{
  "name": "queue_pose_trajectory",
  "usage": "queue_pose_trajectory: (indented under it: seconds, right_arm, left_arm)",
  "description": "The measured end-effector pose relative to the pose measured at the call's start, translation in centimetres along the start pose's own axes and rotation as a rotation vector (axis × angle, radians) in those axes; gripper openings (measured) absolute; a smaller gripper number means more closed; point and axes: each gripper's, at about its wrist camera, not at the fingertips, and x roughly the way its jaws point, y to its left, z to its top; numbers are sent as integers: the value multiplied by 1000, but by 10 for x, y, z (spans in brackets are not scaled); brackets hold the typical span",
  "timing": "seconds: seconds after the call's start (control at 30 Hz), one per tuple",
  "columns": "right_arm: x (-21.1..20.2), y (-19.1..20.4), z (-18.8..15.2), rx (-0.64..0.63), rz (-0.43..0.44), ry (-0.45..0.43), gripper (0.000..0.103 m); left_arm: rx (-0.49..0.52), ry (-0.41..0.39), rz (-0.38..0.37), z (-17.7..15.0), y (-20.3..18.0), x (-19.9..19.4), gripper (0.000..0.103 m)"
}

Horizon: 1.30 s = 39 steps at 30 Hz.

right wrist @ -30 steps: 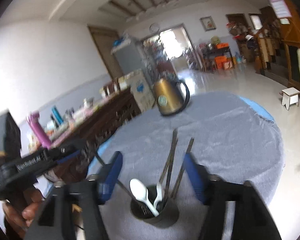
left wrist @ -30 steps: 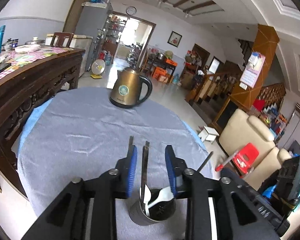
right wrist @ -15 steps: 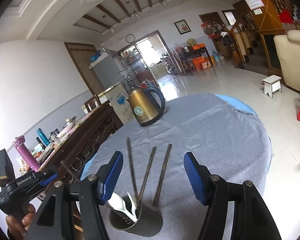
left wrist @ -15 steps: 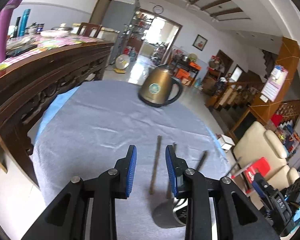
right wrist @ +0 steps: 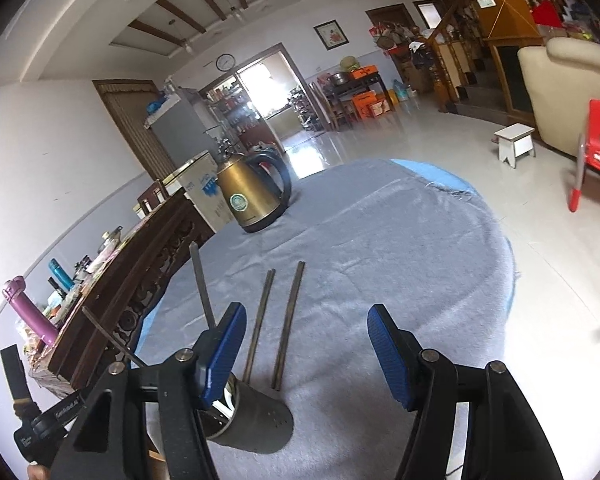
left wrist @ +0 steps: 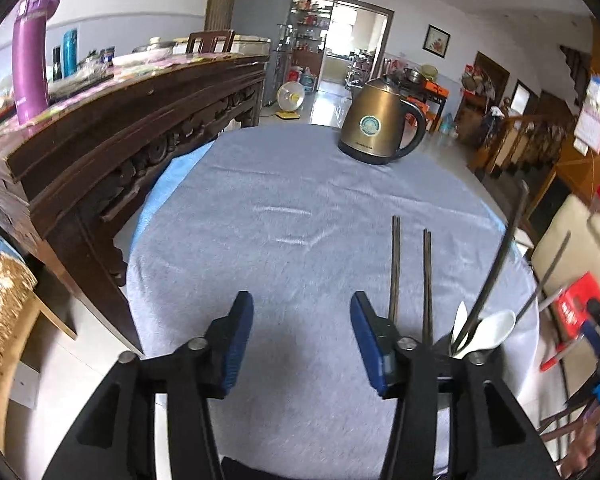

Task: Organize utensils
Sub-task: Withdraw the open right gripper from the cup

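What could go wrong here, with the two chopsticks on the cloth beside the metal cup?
1. The chopsticks lie flat on soft cloth; the pads may slip or snag the fabric.
2. The cup sits right beside the right gripper and looks tilted; a nudge may tip it, spilling the spoons.
3. The left gripper, its jaws opening and empty, works close to the cup too, so the grippers may collide.

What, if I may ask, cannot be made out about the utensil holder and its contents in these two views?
- Left wrist view: the holder is hidden behind the left gripper's finger; only the white spoons and stick tops show.
- Right wrist view: the utensil holder's mouth is behind the right gripper's blue pad, so no spoons show.
- Either view: the lower ends of the two chopsticks are covered, so whether they stand inside is unclear.
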Motion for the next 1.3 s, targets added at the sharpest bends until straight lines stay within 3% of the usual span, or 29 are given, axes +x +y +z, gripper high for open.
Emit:
queue_pose_trajectory:
  seconds: [0.23,0.57,1.03,1.3]
  right_arm:
    - [-14,-9,7,36,-11,-20,66]
    - [-12,-23,26,72,-37,-1,66]
    - [36,-57,52,132,-94,99,66]
    - [79,-71,54,166,-93,167,66]
  left_arm:
    - [64,15,51,-9,2,-7,62]
    - [30,109,119,-17,26,9,62]
    - [-59,223,240,-11,75,44,62]
    - [-60,203,277,13,81,60,62]
